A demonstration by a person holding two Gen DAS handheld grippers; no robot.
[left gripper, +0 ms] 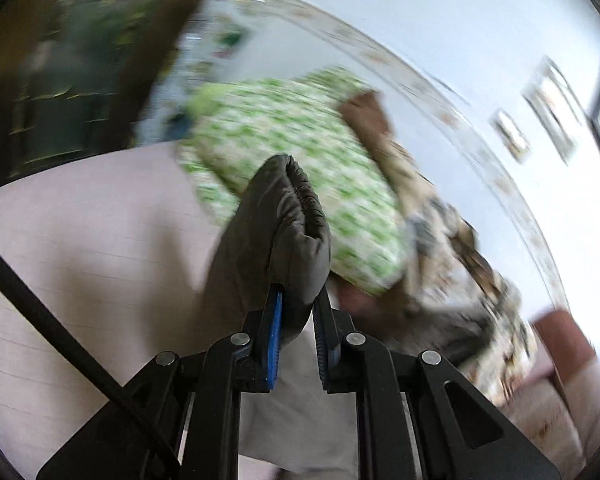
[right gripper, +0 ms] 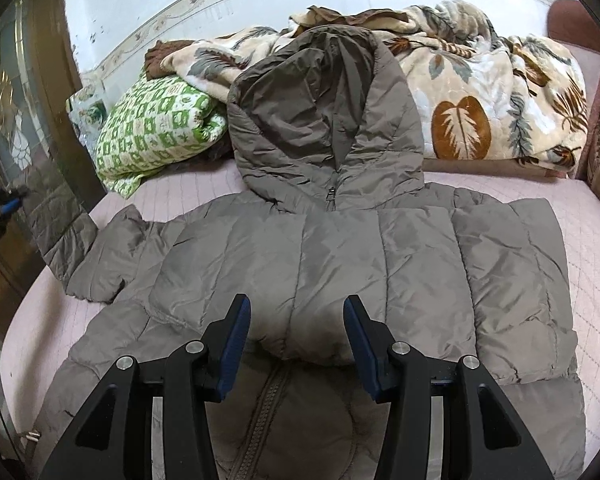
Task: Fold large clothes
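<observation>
The grey hooded puffer jacket [right gripper: 340,248] lies zipper-up on the pink bed [right gripper: 596,240], mid-frame. One sleeve looks folded across the chest; the other sleeve [left gripper: 284,224], at the left edge, is clamped in the left claw [left gripper: 296,344]. The right claw [right gripper: 296,344] hovers apart. Body folds remain.

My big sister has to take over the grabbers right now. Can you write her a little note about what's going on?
Left gripper: shut on the sleeve cuff of the grey puffer jacket, lifted off the bed.
Right gripper: open, above the jacket's front, holding nothing.
Jacket: spread on the bed, front up, hood toward the leaf blanket and green pillow.
Done: the other sleeve appears folded across the body.
Left: probably lay the held sleeve over the chest, then fold the body.
</observation>
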